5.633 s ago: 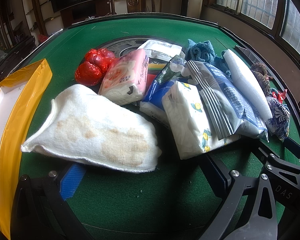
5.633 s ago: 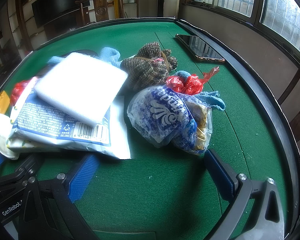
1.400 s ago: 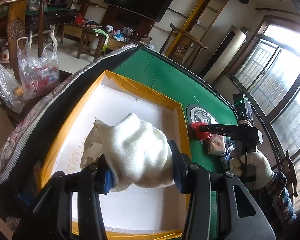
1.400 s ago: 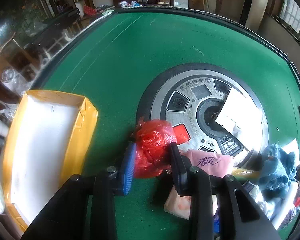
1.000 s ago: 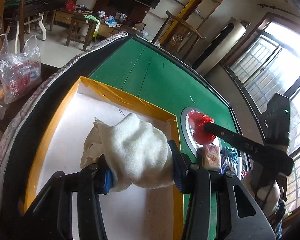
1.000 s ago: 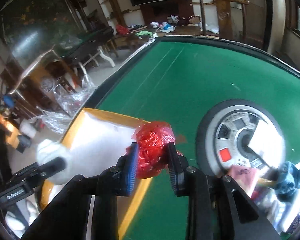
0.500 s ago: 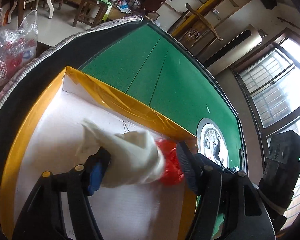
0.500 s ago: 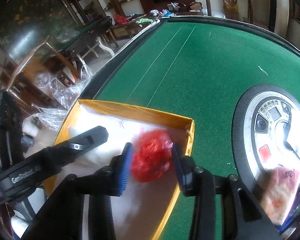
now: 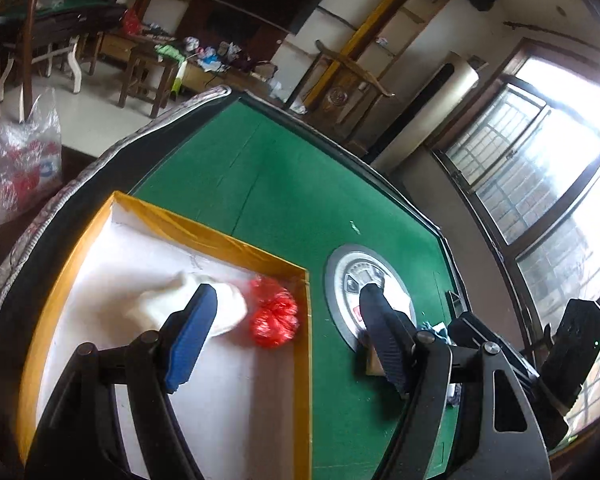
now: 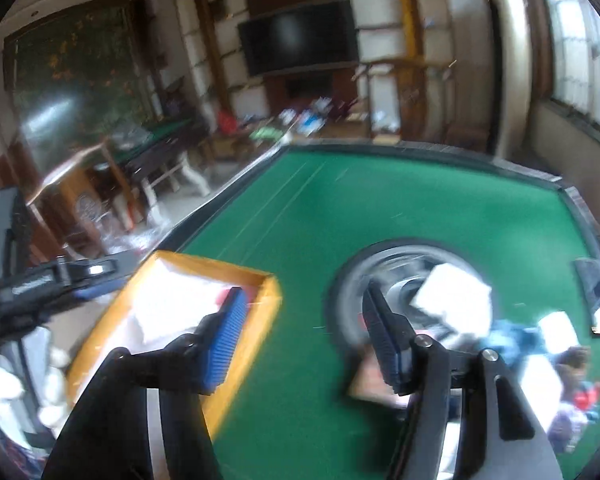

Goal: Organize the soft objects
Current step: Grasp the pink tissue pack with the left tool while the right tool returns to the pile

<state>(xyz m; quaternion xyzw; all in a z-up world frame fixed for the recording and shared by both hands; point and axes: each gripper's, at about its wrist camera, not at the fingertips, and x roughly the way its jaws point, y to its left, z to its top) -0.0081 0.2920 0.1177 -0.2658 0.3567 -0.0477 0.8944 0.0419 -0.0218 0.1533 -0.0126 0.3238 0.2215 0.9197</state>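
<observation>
1. Inside the yellow-rimmed box (image 9: 306, 360) at the near left edge of the green surface (image 9: 292, 200), a white cloth bundle (image 9: 188, 304) and a red plastic bag (image 9: 274, 316) lie side by side on the white floor, close to the far right corner.
2. Left tongs (image 9: 288, 336) stand above the box with the jaws well apart and nothing between them; they have just been opening, and the cloth lies free below the blue pad.
3. Right tongs (image 10: 304, 336) are also parted and empty, their jaws having just been opening; this view is blurred.
4. Beyond the box, a round grey panel (image 9: 348, 268) sits in the middle of the surface.
5. Remaining soft items (image 10: 540, 344) are heaped at the right of that panel, too smeared to tell apart.
</observation>
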